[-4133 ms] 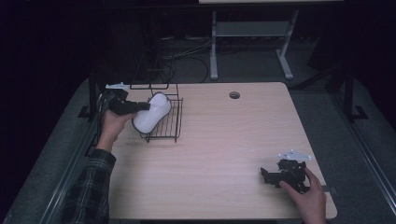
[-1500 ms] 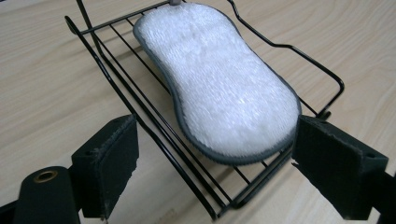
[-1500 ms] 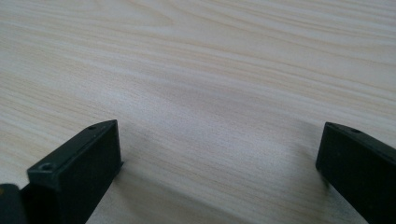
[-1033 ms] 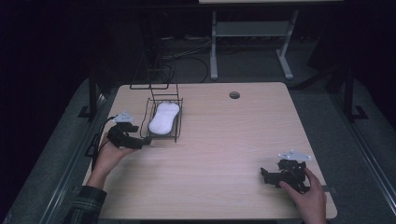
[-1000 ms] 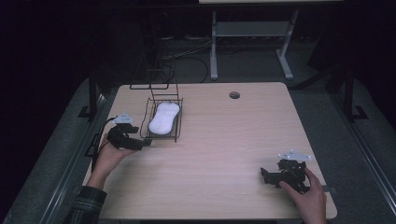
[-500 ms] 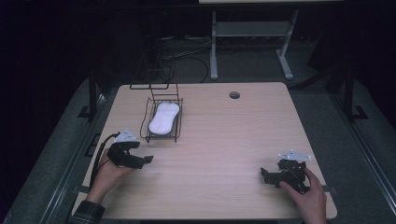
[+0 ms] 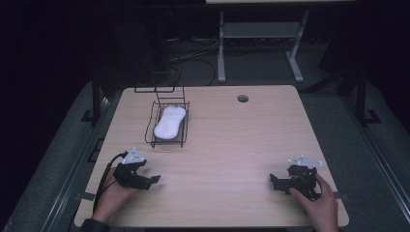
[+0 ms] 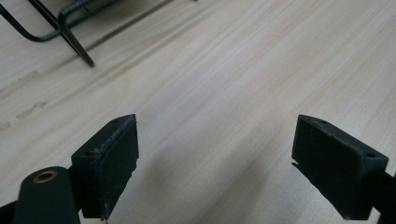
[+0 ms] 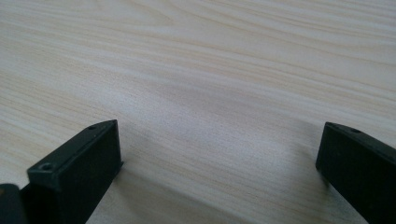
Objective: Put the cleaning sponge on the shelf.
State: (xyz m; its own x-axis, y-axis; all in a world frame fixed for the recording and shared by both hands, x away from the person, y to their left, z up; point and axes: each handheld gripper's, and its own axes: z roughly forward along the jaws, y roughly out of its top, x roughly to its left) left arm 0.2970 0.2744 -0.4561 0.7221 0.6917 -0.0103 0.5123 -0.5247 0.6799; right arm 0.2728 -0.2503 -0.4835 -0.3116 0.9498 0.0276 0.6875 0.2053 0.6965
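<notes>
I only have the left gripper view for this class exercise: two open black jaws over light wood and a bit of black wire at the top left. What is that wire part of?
Observer: It is the foot of a black wire basket standing on the table, beyond the left tool.
Operator: Is anything in the basket?
Observer: Yes, a white elongated object lies along it.
Operator: Where is the other tool?
Observer: The right tool sits near the table's front right corner, held by a hand, its jaws wide open over bare wood.
Operator: Anything else on the tabletop?
Observer: A small round hole near the far edge.
</notes>
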